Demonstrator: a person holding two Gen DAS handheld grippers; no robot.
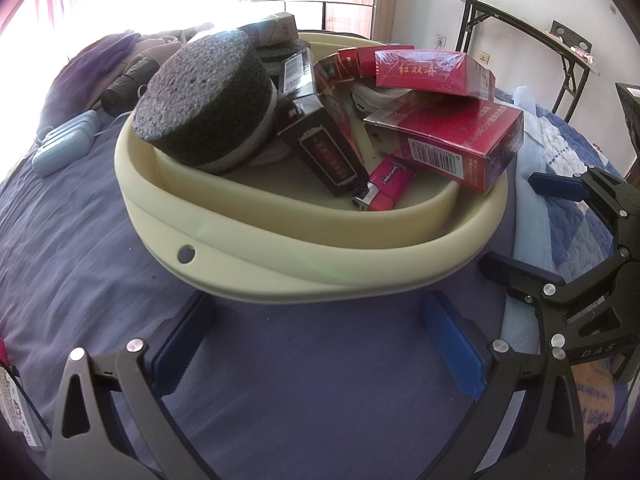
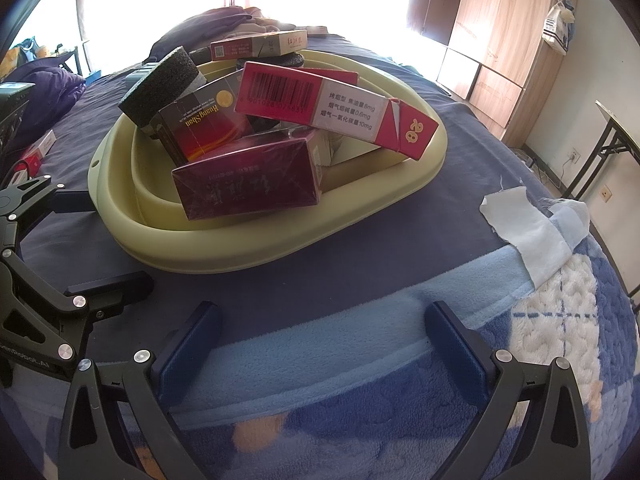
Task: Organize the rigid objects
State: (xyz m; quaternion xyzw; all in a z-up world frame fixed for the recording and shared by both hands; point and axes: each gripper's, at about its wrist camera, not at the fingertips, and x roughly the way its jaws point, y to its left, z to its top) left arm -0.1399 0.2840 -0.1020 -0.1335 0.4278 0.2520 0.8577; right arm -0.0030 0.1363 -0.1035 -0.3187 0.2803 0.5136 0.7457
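Basin [image 1: 256, 240]: I see it overfull on the soft bed [image 1: 80, 240].
Tools: left tool [image 1: 320, 344] and right tool [image 2: 324, 344] both spread, empty.
Risk: top red pack [image 2: 332, 110] may slide off if I bump the rim.

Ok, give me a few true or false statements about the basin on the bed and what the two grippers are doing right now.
1. The pale yellow plastic basin holds several red cigarette boxes. True.
2. The pink lighter lies on the bedsheet outside the basin. False: it lies inside, on the basin floor.
3. The left gripper is shut on a box. False: it is open and holds nothing.
4. The dark round foam sponge leans on the basin's rim. True.
5. The right gripper is open, over the blue fleece blanket. True.
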